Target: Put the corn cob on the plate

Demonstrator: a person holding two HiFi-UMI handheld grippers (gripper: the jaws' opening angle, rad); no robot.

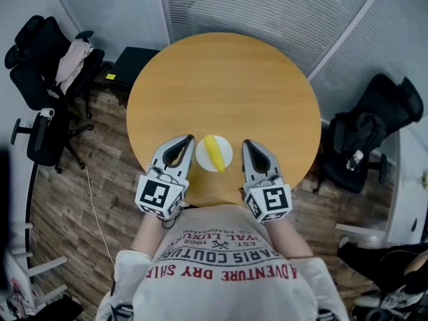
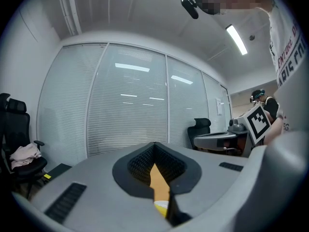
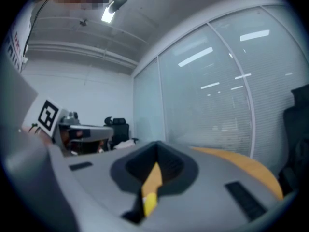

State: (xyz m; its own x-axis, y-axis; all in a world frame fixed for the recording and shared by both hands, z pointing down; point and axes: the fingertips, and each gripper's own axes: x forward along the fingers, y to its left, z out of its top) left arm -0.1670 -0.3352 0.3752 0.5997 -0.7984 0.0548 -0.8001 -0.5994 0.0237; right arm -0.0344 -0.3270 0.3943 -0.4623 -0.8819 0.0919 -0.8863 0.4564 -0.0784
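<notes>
Upside-down print on the person's shirt [image 1: 221, 266] is showing "ADVENTURE DRY" and "COUTURE". Both claws are sitting with jaws together, gripping nothing: left gripper [image 1: 188, 141] and right gripper [image 1: 247, 144], each bearing a square-marker cube. Between them, the corn [image 1: 214, 151] is lying on the plate [image 1: 200, 156], which is resting on the table [image 1: 221, 85].
</notes>
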